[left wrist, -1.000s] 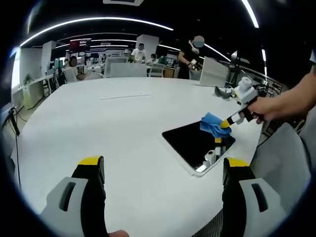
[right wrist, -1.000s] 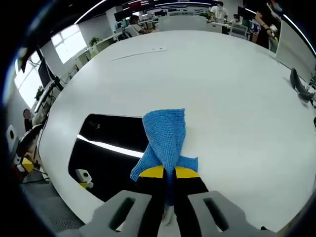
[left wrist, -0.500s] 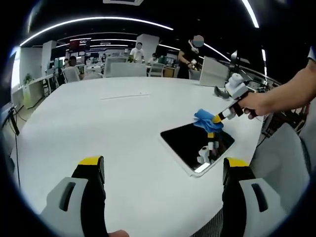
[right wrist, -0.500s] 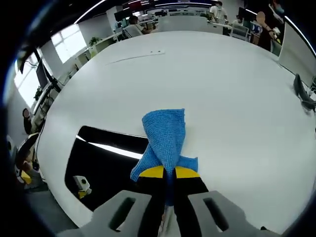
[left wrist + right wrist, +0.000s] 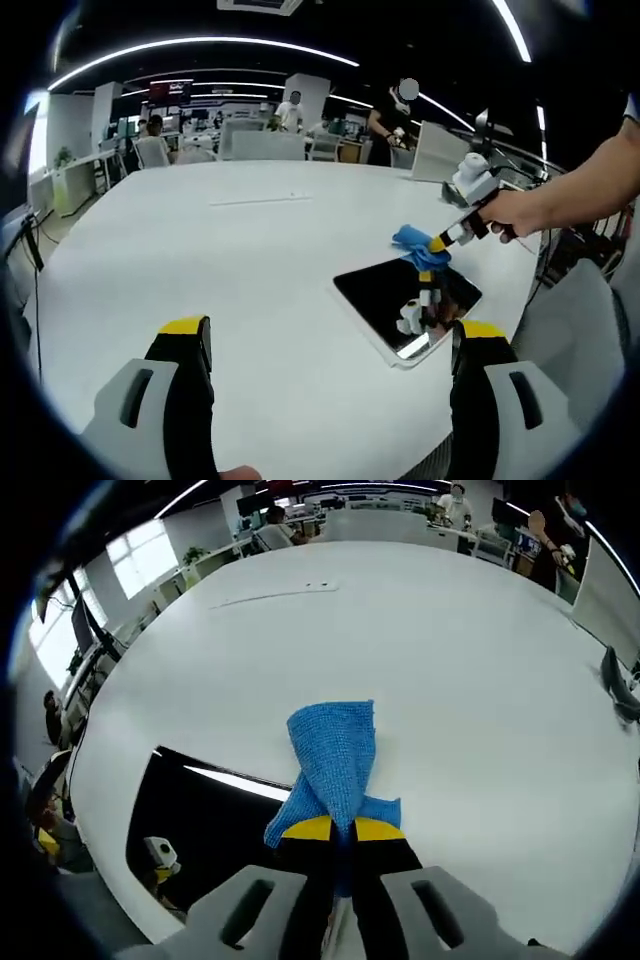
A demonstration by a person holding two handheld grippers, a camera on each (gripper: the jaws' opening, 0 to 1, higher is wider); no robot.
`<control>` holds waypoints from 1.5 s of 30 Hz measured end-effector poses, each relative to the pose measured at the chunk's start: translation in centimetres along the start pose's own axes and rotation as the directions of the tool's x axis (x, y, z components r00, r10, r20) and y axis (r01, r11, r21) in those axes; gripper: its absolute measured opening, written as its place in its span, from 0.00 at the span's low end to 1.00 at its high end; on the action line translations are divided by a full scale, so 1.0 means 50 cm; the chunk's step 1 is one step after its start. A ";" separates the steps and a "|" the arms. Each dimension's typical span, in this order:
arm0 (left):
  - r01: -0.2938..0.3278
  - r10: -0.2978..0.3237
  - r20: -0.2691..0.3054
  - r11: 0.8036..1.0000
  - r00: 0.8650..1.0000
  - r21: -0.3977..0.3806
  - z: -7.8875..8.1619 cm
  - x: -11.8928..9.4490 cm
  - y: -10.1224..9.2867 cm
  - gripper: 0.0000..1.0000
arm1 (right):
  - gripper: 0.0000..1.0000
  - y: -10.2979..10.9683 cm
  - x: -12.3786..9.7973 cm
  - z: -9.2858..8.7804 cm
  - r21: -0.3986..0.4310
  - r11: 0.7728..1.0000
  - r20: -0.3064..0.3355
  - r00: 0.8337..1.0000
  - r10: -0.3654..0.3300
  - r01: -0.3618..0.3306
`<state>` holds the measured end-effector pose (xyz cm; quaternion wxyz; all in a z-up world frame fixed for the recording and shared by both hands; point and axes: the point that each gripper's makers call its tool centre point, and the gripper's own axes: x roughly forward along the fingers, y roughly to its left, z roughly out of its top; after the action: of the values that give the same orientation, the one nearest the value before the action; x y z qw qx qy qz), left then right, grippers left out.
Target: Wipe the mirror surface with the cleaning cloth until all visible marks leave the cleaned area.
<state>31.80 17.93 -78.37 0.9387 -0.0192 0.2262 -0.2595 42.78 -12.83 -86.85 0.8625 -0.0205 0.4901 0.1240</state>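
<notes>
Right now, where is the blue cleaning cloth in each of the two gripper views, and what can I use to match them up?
Left gripper view: the blue cleaning cloth is right of centre, pinched by the right gripper at the far edge of the mirror.
Right gripper view: the cloth is at centre, rising from the shut jaws of the right gripper.
Shared landmark: the dark mirror on the white table.

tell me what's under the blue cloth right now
The cloth, clamped in the right gripper, hangs over the mirror's far edge and the white table. Whether it touches the glass, and any marks beneath, are hidden.
</notes>
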 end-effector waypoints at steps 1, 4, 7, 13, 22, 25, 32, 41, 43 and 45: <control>-0.001 0.001 -0.002 1.000 1.000 0.001 -0.001 -0.001 0.001 0.99 | 0.00 0.000 0.000 0.000 0.003 1.000 0.000 1.000 0.001 -0.001; -0.004 0.004 -0.004 1.000 1.000 0.000 -0.005 -0.002 0.003 0.99 | 0.00 0.000 0.001 0.001 0.004 1.000 0.002 1.000 -0.001 0.001; -0.004 0.004 -0.008 1.000 1.000 -0.001 -0.007 -0.002 0.002 0.99 | 0.00 0.001 -0.001 -0.001 0.003 1.000 0.008 1.000 0.001 -0.001; -0.002 0.002 0.000 1.000 1.000 0.004 0.001 0.001 0.004 0.99 | 0.00 -0.006 -0.027 0.009 0.003 1.000 0.030 0.999 0.011 -0.012; 0.000 0.000 0.011 1.000 1.000 0.004 0.007 0.004 0.007 0.99 | 0.00 -0.048 -0.098 0.021 0.026 0.999 0.083 0.996 0.016 -0.019; 0.004 -0.004 0.012 1.000 1.000 0.007 0.005 0.002 0.005 0.99 | 0.00 -0.070 -0.134 0.016 0.033 0.999 0.099 0.995 0.018 -0.022; 0.012 -0.013 0.008 1.000 1.000 0.021 0.002 -0.003 0.003 0.99 | 0.00 -0.128 -0.181 -0.014 0.042 0.999 0.110 0.994 -0.006 0.001; -0.004 0.004 0.019 0.999 1.000 0.032 0.008 -0.018 0.021 0.99 | 0.01 -0.161 -0.185 -0.076 0.079 0.997 0.075 0.997 -0.004 -0.001; -0.008 0.007 0.016 0.999 1.000 0.037 0.008 -0.020 0.022 0.99 | 0.01 -0.152 -0.168 -0.103 0.130 0.991 0.036 0.999 0.035 -0.039; -0.009 0.008 0.016 0.999 1.000 0.040 0.009 -0.022 0.021 0.99 | 0.01 -0.158 -0.152 -0.117 0.119 0.993 0.035 0.999 0.020 -0.024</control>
<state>31.66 19.35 -77.67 0.9418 -0.0012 0.2134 -0.2598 35.98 -22.87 -84.13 0.8690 0.0388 0.4821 0.1042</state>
